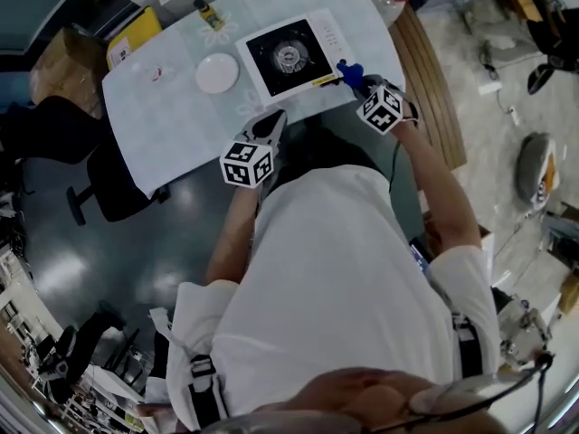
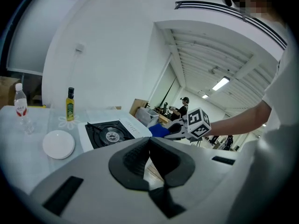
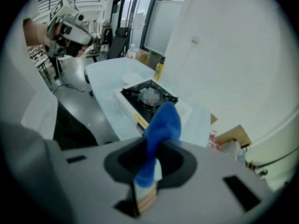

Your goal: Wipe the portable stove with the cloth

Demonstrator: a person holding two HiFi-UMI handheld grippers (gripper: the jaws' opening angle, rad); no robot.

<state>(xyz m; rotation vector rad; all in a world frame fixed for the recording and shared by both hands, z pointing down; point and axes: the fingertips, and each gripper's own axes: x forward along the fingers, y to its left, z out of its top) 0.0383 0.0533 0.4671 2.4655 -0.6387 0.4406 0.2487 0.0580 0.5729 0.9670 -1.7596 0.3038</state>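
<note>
The portable stove [image 1: 288, 57] is white with a black burner top and sits on the light table near its front edge; it also shows as the stove [image 2: 110, 133] and the stove [image 3: 148, 97] in the gripper views. My right gripper [image 1: 355, 78] is shut on a blue cloth [image 1: 349, 69], held just off the stove's front right corner. The cloth [image 3: 161, 125] sticks up between the jaws of the right gripper [image 3: 148, 171]. My left gripper [image 1: 269, 123] hovers at the table's front edge, left of the stove; the left gripper [image 2: 149, 146] is shut and empty.
A white plate [image 1: 217, 72] lies left of the stove. An oil bottle [image 1: 210, 12] stands behind it, and a water bottle [image 2: 20, 107] is further left. A yellow box [image 1: 134, 36] sits at the table's far left corner. A black chair [image 1: 109, 188] stands left of me.
</note>
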